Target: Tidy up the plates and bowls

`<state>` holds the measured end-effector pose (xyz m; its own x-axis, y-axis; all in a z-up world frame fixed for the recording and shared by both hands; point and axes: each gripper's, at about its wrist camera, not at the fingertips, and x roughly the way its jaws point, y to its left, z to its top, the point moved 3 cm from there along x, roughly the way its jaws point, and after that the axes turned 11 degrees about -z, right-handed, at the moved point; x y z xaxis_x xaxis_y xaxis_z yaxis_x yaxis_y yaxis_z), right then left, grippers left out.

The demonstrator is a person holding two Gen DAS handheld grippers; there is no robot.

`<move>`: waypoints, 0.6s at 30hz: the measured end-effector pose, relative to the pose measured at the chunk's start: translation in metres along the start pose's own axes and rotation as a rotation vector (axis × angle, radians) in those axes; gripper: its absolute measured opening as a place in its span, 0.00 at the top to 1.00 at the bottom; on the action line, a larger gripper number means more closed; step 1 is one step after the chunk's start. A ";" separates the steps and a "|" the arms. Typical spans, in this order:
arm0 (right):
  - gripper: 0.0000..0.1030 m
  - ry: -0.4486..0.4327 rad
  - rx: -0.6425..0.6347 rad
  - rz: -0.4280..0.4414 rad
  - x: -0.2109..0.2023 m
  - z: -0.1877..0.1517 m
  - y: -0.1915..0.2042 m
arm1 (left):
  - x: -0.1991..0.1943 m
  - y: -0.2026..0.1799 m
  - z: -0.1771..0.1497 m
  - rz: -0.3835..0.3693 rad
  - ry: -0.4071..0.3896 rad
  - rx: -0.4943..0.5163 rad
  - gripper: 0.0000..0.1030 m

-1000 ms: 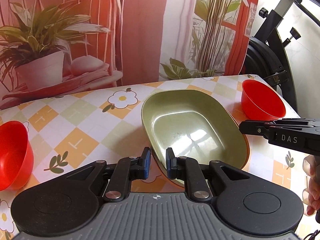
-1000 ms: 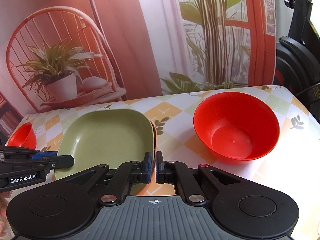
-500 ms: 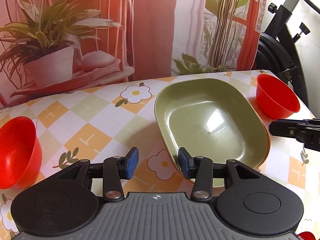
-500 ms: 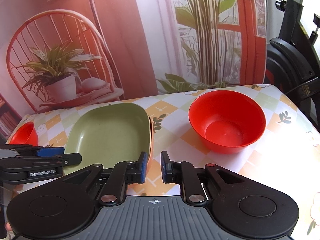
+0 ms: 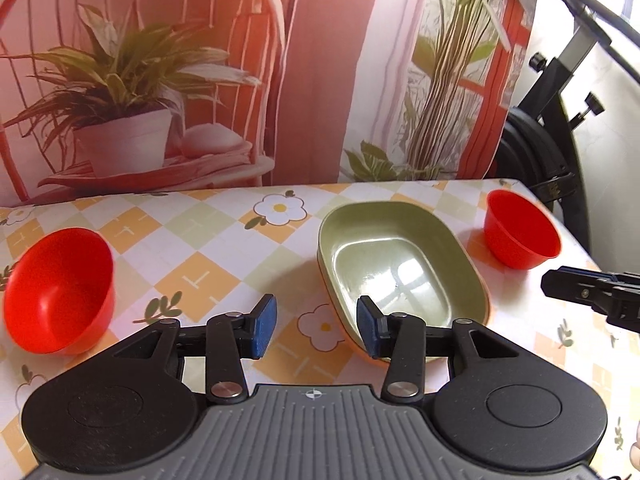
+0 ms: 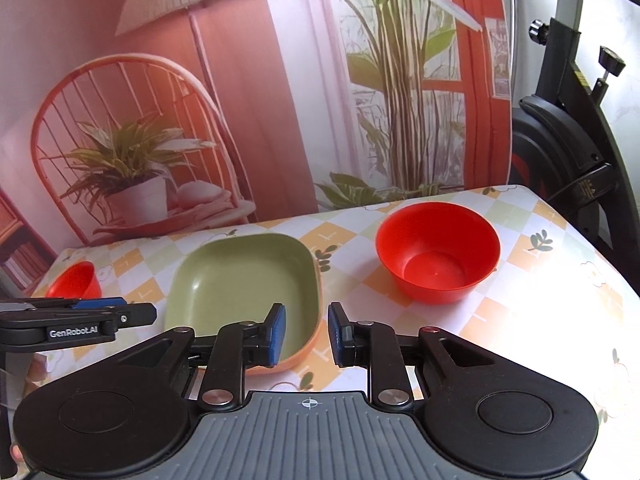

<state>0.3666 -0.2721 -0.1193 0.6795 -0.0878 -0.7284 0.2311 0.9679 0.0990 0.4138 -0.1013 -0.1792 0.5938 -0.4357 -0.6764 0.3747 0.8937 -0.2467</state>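
Two stacked plates sit mid-worktop: a green plate (image 5: 400,268) nested on an orange plate (image 6: 296,360), of which only the near rim shows. One red bowl (image 5: 60,292) stands well apart at the left, a second red bowl (image 6: 438,256) at the right; the stacking presumably frees the bowls as the remaining items to gather. The left gripper (image 5: 316,326) hovers above the patterned worktop (image 5: 200,276), jaws wide open and empty, its right pad just before the plate stack's near rim. The right gripper (image 6: 306,334) has its jaws moderately open, holding nothing, beside the stack's right corner.
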 end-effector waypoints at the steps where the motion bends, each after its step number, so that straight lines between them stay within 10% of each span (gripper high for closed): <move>1: 0.78 -0.007 -0.001 0.006 -0.005 -0.001 0.003 | -0.010 0.002 -0.002 -0.010 -0.010 -0.011 0.54; 18: 0.70 -0.126 -0.070 0.157 -0.117 -0.005 0.090 | -0.208 0.045 -0.029 0.076 -0.271 -0.036 0.53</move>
<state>0.3042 -0.1736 -0.0285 0.7859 0.0412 -0.6170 0.0695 0.9856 0.1544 0.2871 0.0328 -0.0699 0.7900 -0.3758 -0.4845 0.2995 0.9260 -0.2300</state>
